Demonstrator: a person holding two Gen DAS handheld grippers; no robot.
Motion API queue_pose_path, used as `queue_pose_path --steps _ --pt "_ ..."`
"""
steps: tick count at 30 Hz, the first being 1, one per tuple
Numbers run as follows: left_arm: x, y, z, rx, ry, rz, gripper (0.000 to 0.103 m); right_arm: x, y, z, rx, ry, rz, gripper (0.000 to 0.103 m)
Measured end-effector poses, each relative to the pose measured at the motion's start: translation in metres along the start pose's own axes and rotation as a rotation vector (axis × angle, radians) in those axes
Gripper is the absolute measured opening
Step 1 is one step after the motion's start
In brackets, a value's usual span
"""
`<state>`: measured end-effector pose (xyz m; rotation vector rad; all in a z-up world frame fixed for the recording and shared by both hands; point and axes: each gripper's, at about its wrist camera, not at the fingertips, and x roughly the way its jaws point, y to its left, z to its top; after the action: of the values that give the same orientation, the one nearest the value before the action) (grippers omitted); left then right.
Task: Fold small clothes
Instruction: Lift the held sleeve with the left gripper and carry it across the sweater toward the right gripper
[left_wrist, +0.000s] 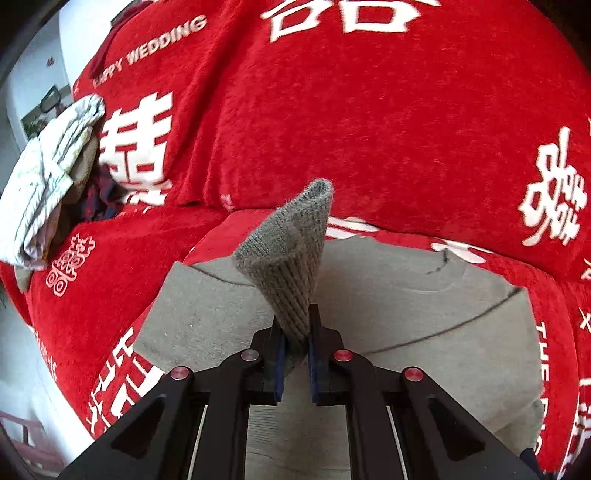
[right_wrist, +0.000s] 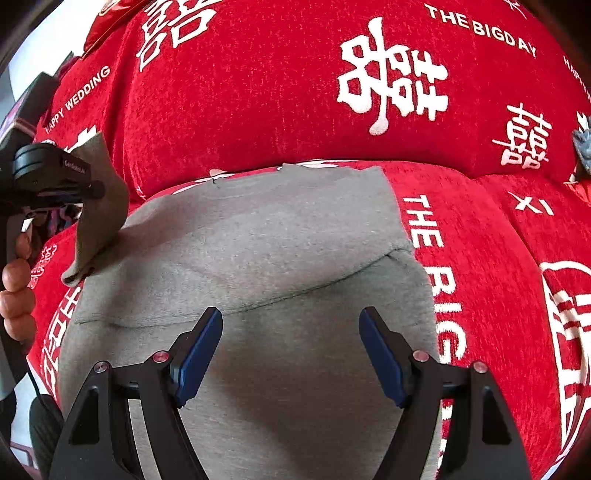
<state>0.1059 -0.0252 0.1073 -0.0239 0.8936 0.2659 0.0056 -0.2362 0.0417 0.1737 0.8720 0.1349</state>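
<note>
Left gripper (left_wrist: 295, 332) pinching ribbed cuff (left_wrist: 291, 258) of grey garment (right_wrist: 258, 229); right gripper (right_wrist: 291, 350) spread, empty. Carry cuff across flat, right presses body down.

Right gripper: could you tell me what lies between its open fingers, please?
Only the grey garment, lying flat on the red cover, shows between the right gripper fingers in the right wrist view.

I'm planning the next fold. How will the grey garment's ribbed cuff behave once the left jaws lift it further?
The ribbed cuff, pinched in the left gripper, probably stays floppy: it bends and drapes. The grey garment looks light and soft, so it would likely trail along. Its knit seems unlikely to slip.
</note>
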Motion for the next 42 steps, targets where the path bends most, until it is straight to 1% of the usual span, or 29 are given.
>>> queue_pose_path --steps 5,13,19,23,33,39,41,42 --pt "-0.011 -0.021 0.000 0.025 -0.010 -0.025 0.011 -0.001 -0.008 0.000 0.001 -0.002 0.002 0.079" --pt "-0.030 -0.060 -0.008 0.100 -0.025 -0.064 0.011 -0.004 -0.026 -0.002 0.036 -0.013 -0.003 0.079" --pt "-0.051 -0.089 -0.016 0.150 -0.035 -0.123 0.011 -0.008 -0.036 -0.003 0.050 -0.027 -0.002 0.079" --pt "-0.062 -0.109 -0.021 0.181 -0.046 -0.147 0.011 -0.011 -0.044 -0.003 0.058 -0.034 -0.007 0.079" --pt "-0.061 -0.151 -0.030 0.217 -0.007 -0.177 0.011 -0.022 -0.073 -0.005 0.104 -0.053 -0.024 0.079" --pt "-0.046 -0.158 -0.035 0.232 0.030 -0.175 0.011 -0.023 -0.079 -0.005 0.114 -0.055 -0.023 0.079" --pt "-0.037 -0.155 -0.035 0.219 0.064 -0.200 0.011 -0.022 -0.079 -0.004 0.109 -0.049 -0.026 0.079" --pt "-0.033 -0.153 -0.035 0.208 0.084 -0.226 0.011 -0.021 -0.078 -0.004 0.105 -0.047 -0.029 0.079"
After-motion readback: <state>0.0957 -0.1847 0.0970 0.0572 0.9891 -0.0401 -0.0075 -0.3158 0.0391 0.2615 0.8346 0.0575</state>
